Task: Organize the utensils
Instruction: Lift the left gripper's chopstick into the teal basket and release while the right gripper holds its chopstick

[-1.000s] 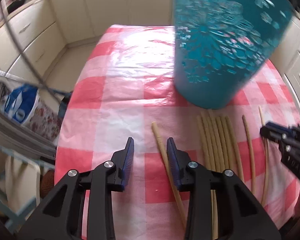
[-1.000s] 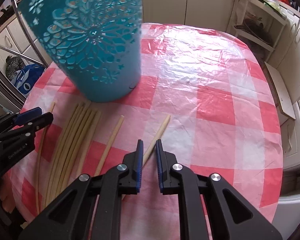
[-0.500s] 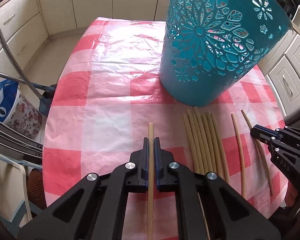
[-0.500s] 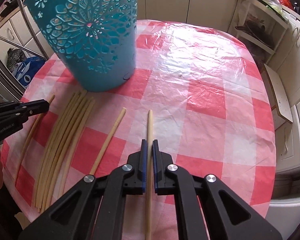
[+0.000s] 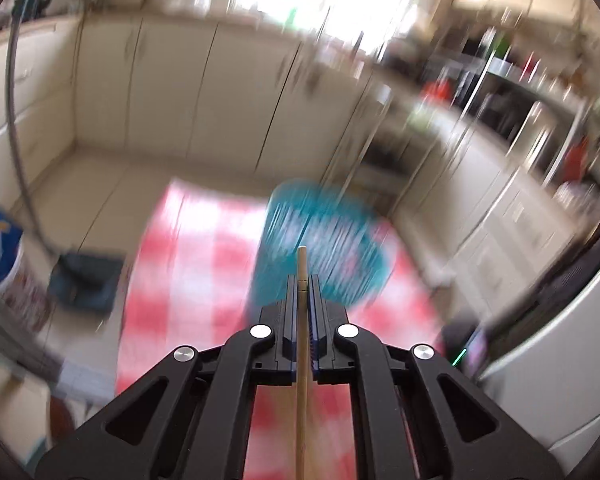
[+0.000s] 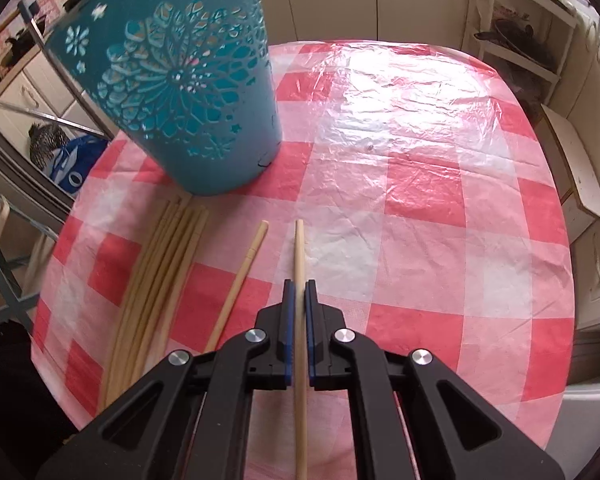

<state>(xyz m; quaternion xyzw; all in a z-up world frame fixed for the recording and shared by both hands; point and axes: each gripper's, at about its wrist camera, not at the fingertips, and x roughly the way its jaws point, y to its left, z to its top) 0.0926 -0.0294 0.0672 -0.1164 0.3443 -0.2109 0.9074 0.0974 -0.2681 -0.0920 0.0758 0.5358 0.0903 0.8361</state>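
While clamped shut on one wooden chopstick (image 5: 302, 360), left gripper (image 5: 302, 280) aimed out over table at a shallow downward slant, well clear of the red-and-white checked tablecloth (image 5: 204, 264); left view heavily motion-blurred. Chopstick long axis in line with the fingers, tip poking out past them toward the blurred teal cutout holder (image 5: 328, 248), rest running back between the arms of the tool. Right gripper (image 6: 299, 286) pitched steeply down close over the tablecloth (image 6: 400, 200), jaws pinched narrow on a second chopstick (image 6: 299, 264). Same alignment: long axis along the fingers, front end pointing away across the cloth, to the right of the holder (image 6: 188, 92); contact of that end with the cloth not determinable. Holder upright on the cloth, far left in right view. Bundle of chopsticks (image 6: 156, 280) lying flat just before the holder's base, ends toward it. Single loose chopstick (image 6: 240, 280) lying between bundle and right gripper, angled slightly rightward.
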